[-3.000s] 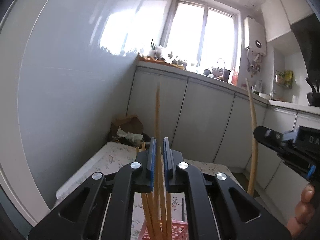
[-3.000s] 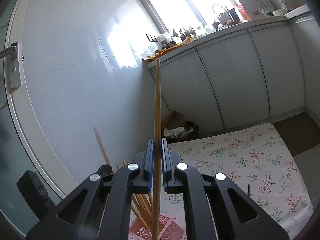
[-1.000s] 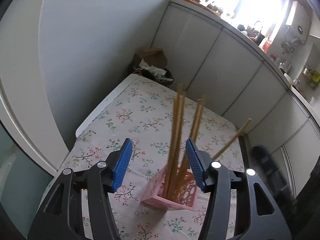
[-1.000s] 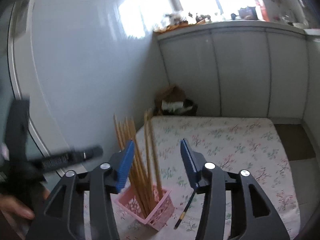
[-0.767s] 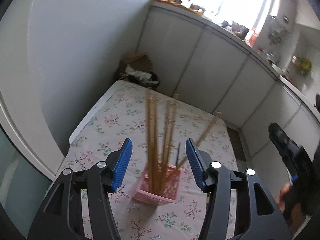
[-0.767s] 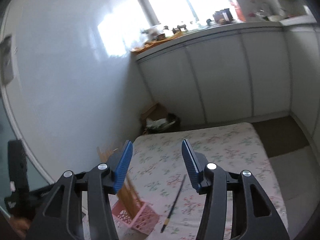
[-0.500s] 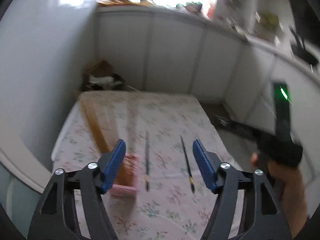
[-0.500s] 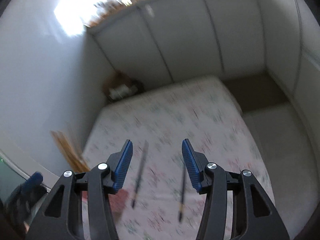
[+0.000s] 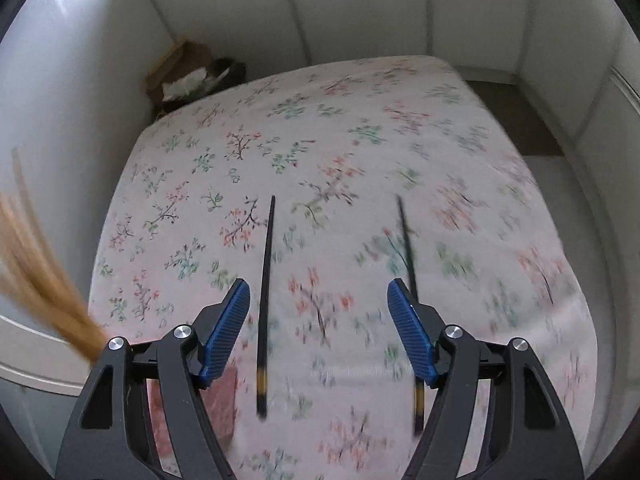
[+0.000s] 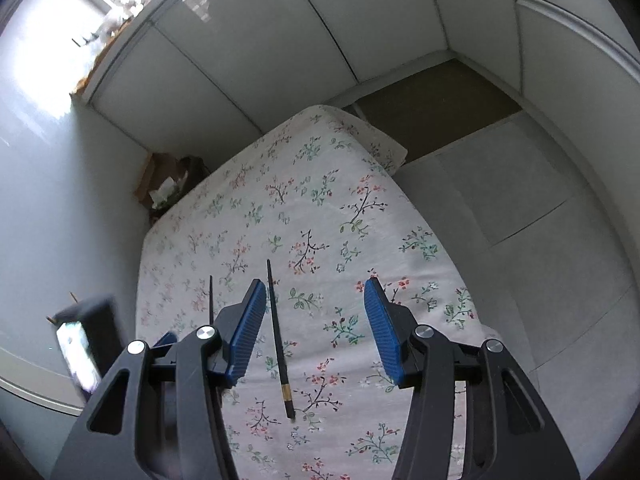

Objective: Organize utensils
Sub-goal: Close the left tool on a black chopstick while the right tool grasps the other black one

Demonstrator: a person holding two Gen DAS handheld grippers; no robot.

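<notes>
Both grippers have swung away from the pink holder [image 9: 216, 400] and now tilt down over the floral cloth [image 9: 360, 152]; the wooden chopsticks [image 9: 36, 292] they held 3 s ago are dropped in it, standing up, blurred at frame edge. So next job, prob.: the two black chopsticks. Left gripper [image 9: 319, 330] is wide open w/ nothing in it, left black chopstick [image 9: 265, 300] lying between its fingers' line. Right gripper [image 10: 315, 330] is about half open, also empty, over the right black chopstick [image 10: 278, 340]. Both sticks lie flat, apart, roughly parallel.
</notes>
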